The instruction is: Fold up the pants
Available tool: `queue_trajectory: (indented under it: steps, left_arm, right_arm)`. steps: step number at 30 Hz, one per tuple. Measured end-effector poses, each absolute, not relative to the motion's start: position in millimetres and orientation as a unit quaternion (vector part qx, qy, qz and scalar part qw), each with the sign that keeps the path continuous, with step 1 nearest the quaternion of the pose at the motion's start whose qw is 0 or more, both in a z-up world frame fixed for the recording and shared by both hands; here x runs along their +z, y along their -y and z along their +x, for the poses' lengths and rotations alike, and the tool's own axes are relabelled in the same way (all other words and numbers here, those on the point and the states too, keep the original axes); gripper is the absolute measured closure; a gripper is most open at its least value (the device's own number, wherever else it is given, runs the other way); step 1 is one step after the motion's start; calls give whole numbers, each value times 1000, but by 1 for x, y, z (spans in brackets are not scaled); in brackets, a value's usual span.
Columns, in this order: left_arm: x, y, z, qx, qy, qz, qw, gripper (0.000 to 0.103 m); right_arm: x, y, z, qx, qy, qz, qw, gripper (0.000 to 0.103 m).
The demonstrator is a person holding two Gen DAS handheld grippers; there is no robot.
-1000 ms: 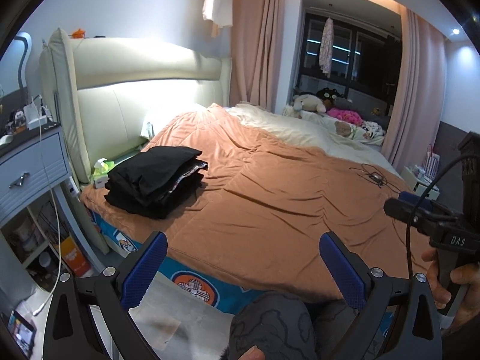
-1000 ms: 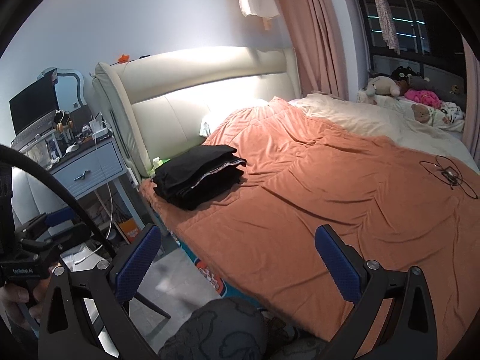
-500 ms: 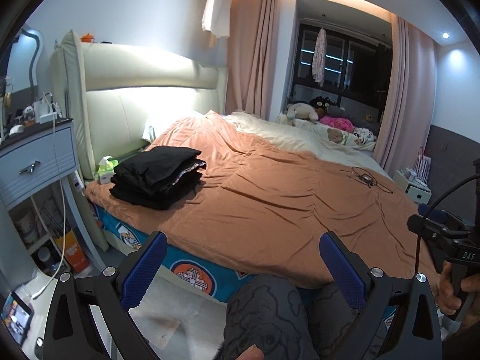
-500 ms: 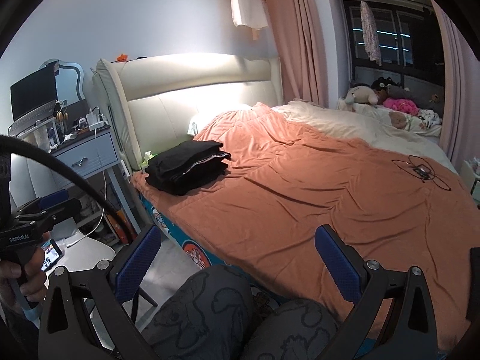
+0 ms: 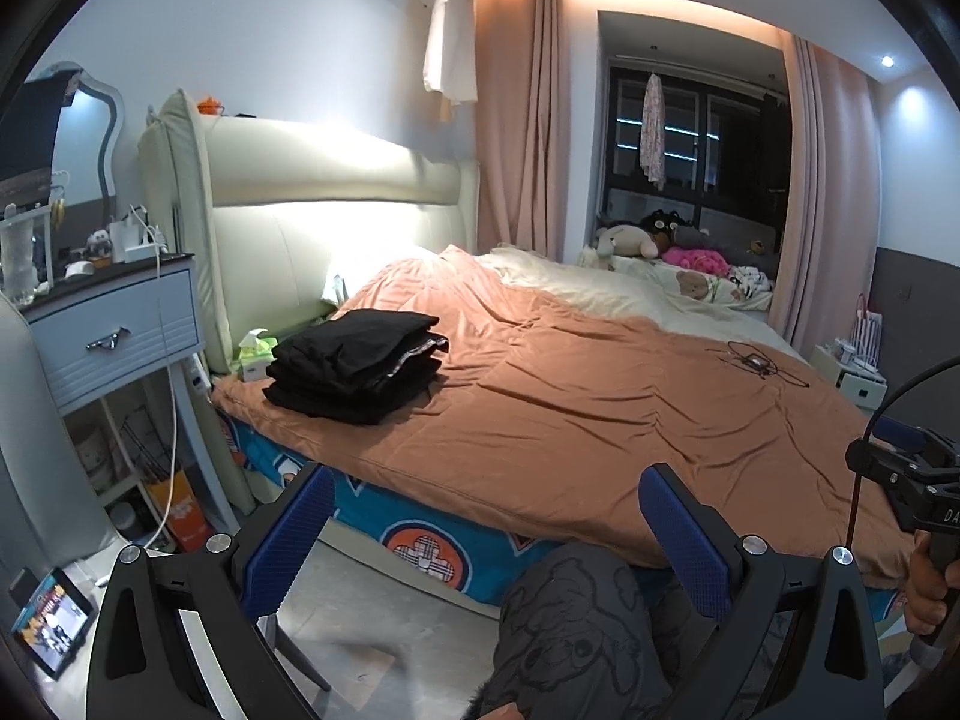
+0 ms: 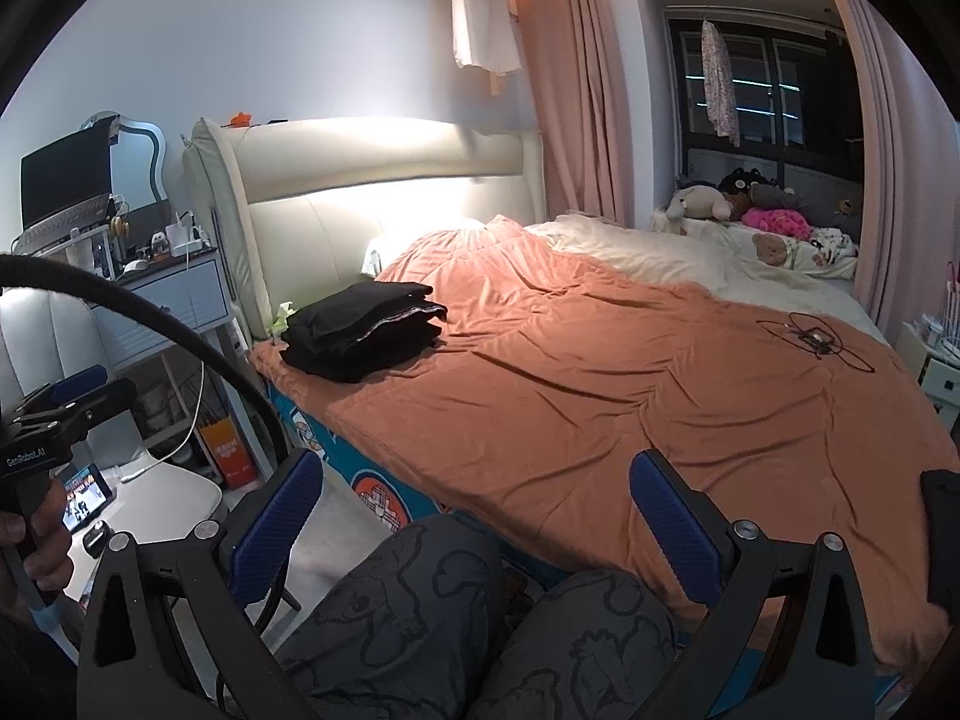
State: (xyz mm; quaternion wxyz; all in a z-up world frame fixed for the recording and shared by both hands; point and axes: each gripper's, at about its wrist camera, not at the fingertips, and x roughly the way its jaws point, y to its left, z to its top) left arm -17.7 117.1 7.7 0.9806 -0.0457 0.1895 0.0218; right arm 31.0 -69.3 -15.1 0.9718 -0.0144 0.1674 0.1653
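Lying folded in a stack at the bed's (image 5: 540,420) headboard-side corner, the black pants (image 5: 357,366) sit well apart from both wide-open, empty hand-held grippers, left (image 5: 492,534) and right (image 6: 474,516).

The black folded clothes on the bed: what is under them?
The black folded clothes lie on the orange blanket, near the headboard. Anything between them is covered.
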Motion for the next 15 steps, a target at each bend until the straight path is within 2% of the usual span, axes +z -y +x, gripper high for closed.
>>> queue_trajectory:
  steps: [15]
  left_arm:
    - [-13, -112, -4, 19, -209, -48, 976, 1]
  right_arm:
    - [-23, 70, 34, 157, -165, -6, 974, 0]
